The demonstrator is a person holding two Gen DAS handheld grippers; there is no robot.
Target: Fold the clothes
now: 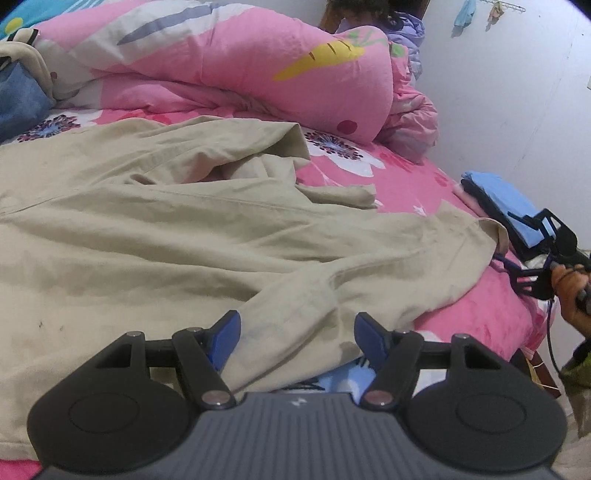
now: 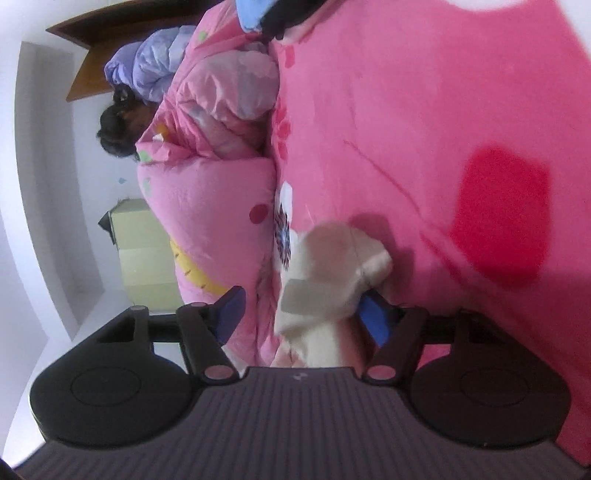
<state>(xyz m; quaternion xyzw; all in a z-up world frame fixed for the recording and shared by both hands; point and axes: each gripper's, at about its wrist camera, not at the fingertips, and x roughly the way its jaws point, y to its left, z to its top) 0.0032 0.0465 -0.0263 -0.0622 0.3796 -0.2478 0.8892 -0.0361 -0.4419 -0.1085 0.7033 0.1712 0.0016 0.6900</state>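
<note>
A large beige garment [image 1: 147,229] lies spread and creased across the pink floral bed sheet [image 1: 406,184]. My left gripper [image 1: 299,338] hovers at its near edge, open, with a beige sleeve [image 1: 295,314] running between the blue fingers [image 1: 227,339]. In the left wrist view my right gripper [image 1: 509,240] is at the bed's right edge by the garment's corner [image 1: 491,229], with a hand [image 1: 569,291] behind it. In the right wrist view, turned sideways, the right gripper [image 2: 301,314] is open. A bunched beige corner [image 2: 332,273] sits between its jaws, against the right finger [image 2: 375,321].
A rolled pink quilt [image 1: 258,66] with a carrot print fills the far side of the bed. Folded blue clothes [image 1: 498,199] lie at the right edge and denim [image 1: 18,99] at far left. A person's head [image 1: 365,11] shows behind the quilt. A cardboard box [image 2: 144,251] stands by the white wall.
</note>
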